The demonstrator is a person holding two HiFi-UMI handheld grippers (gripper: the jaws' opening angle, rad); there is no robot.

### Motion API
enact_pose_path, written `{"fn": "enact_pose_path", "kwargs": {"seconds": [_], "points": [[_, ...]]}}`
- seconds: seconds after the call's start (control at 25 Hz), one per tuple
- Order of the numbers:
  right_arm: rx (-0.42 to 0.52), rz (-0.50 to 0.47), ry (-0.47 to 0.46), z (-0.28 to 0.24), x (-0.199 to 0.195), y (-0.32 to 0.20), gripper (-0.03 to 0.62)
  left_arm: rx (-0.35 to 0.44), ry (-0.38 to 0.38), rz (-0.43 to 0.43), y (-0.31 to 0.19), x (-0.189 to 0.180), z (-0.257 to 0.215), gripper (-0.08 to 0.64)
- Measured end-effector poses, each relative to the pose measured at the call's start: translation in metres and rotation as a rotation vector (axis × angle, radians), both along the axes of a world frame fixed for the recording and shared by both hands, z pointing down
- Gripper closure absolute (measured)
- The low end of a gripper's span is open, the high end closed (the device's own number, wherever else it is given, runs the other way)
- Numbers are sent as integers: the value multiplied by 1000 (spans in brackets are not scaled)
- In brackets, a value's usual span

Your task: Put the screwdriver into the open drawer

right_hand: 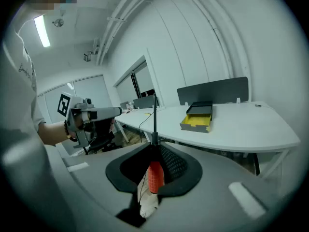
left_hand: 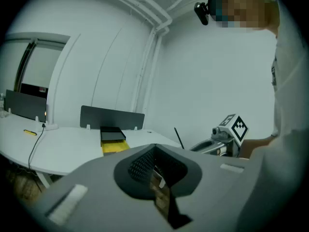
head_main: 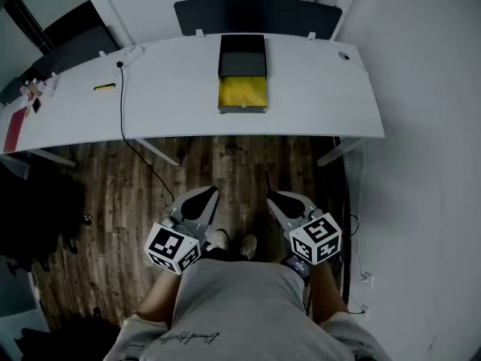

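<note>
So, the screwdriver (right_hand: 154, 175) isn't on the tabletop (head_main: 316, 104) at all. The right hand-held gripper (right_hand: 154, 151) is clamped on its orange-red handle, and the thin dark shaft sticks straight out past the jaw tips. The left hand-held gripper (left_hand: 155, 154) has its jaws pressed together with nothing in them, just a sliver of wooden floor (head_main: 225, 164) showing through the gap.

Both are held low in front of the person, well back from the tabletop with bare floor in between. In the head view the open drawer (head_main: 242, 93), the one with the yellow inside, sits at roughly 11 to 12 o'clock from the right one. It's pulled out of its black box (head_main: 242, 55) toward 6 o'clock, so the open end faces the person.

What matters is the lineup. The shaft points near 12 o'clock, leaning a touch toward 11, and the drawer also runs 12 to 6. The two long axes look close to parallel already. Both hands seem about equally far from the drawer, but the right one has the tool, so it's the right's job. My guess is it's mostly a long reach forward, a small shift left, then lowering it in lengthwise.
</note>
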State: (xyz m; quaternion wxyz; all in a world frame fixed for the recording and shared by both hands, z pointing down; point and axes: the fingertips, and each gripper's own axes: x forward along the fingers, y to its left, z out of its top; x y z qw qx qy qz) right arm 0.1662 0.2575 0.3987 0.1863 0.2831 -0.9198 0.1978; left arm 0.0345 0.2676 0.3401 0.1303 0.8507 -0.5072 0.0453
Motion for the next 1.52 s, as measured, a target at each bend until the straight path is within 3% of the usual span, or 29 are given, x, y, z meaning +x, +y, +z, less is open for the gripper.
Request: {"fn": "enact_pose_path", "kwargs": {"seconds": [0.68,1.52], "points": [[29,6,-8,-18,-28,20,518,17,4,88,25,1,-9,560],[95,38,9,-39,-97,35,518,78,32,131,44,-67,-18,560]]}}
